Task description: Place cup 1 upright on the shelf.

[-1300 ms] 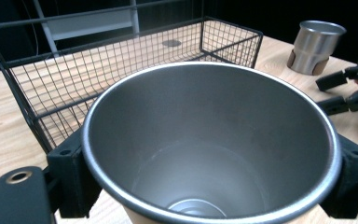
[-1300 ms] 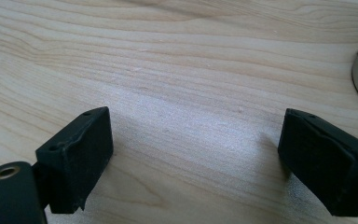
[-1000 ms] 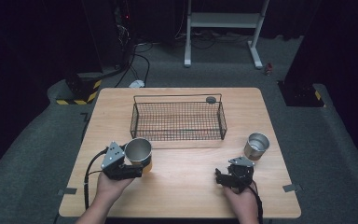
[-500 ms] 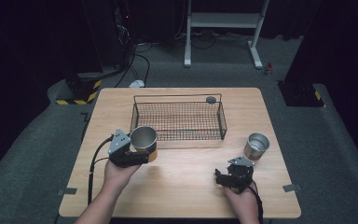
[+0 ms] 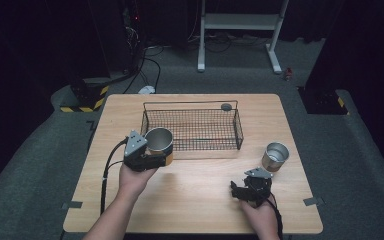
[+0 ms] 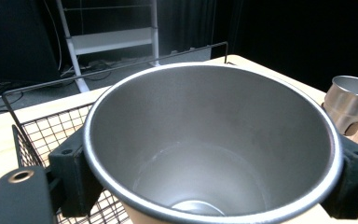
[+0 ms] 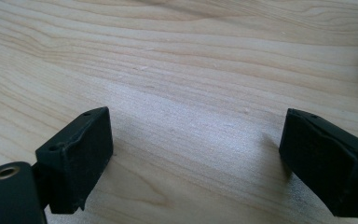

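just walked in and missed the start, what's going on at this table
A person works at a wooden table with a gripper in each hand. The left gripper is shut on a metal cup, held upright just in front of the left end of the wire basket, whose mesh floor looks bare. The right gripper rests low over the bare tabletop with its jaws open. A second metal cup stands on the table just beyond it, to the right of the basket, untouched.
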